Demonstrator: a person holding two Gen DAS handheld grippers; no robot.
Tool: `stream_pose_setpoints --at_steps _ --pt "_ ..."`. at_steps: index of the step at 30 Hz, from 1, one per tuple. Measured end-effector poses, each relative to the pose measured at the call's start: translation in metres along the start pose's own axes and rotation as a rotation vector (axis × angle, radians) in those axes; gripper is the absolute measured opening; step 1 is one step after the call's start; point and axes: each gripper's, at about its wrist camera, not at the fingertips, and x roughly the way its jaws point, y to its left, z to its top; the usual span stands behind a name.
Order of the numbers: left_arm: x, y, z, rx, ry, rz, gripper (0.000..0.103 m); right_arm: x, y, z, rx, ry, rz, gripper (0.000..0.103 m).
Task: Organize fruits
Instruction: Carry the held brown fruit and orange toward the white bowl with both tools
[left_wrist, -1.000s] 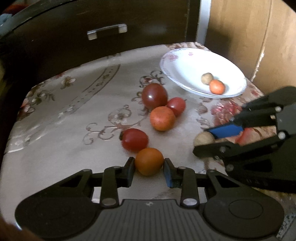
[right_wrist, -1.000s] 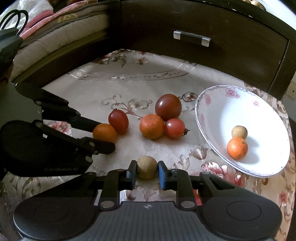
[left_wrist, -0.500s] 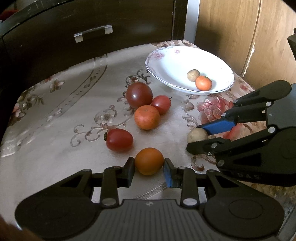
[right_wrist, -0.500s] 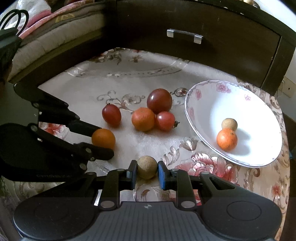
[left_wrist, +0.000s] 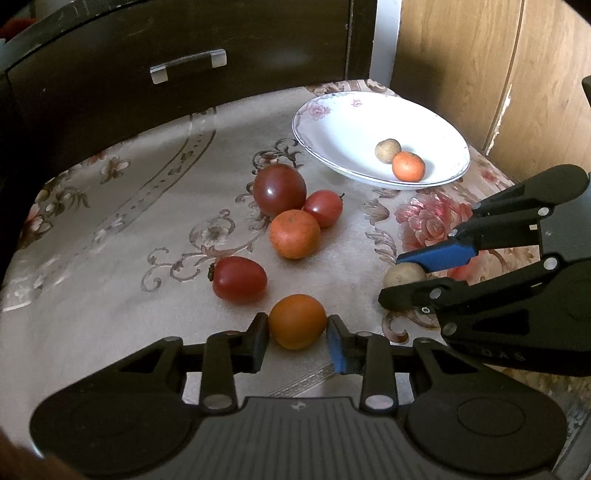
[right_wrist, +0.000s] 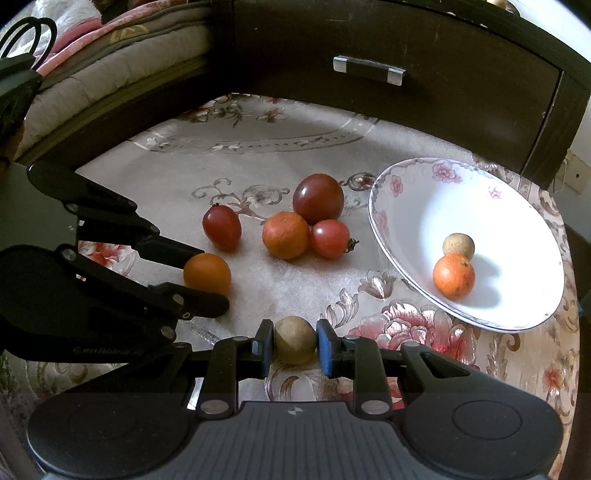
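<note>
Nearest to us, our left gripper (left_wrist: 297, 334) is pinching a small orange fruit (left_wrist: 297, 320) while our right gripper (right_wrist: 294, 346) is pinching a tan round fruit (right_wrist: 295, 339), both low over the floral counter (right_wrist: 258, 147). Beyond them four fruits (right_wrist: 286, 234) are lying loose, and farther off the white plate (right_wrist: 413, 199) is holding two already. We are aiming to lift straight, carry gently and release low inside the plate so nothing rolls.

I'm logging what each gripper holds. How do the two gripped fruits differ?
The orange fruit in the left gripper is bright orange and smooth; the tan fruit in the right gripper is dull beige and matte. The orange fruit is clearly larger, so the left jaws stand wider. Both are round and clamped.
</note>
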Motion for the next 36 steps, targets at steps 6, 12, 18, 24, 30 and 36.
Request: stream_pose_setpoints --at_steps 6,12,18,24,30,36 --pt "0.000 -0.002 0.002 -0.005 -0.001 -0.010 0.041 -0.003 -0.001 -0.001 0.006 0.001 0.004 0.017" --pt "-0.006 -0.009 0.011 -0.005 -0.031 -0.023 0.041 -0.011 -0.006 -0.002 0.023 -0.015 -0.002 0.017" --pt "-0.013 -0.017 0.022 0.003 -0.065 -0.026 0.041 -0.019 -0.012 -0.004 0.039 -0.036 -0.007 0.017" --pt "-0.014 -0.026 0.036 0.005 -0.091 -0.020 0.041 -0.030 -0.020 -0.002 0.061 -0.069 -0.017 0.017" --pt "-0.010 -0.039 0.059 0.015 -0.124 -0.021 0.041 -0.041 -0.035 0.002 0.094 -0.105 -0.044 0.017" --pt "-0.001 -0.050 0.081 0.045 -0.140 -0.019 0.041 -0.048 -0.060 0.004 0.144 -0.133 -0.087 0.018"
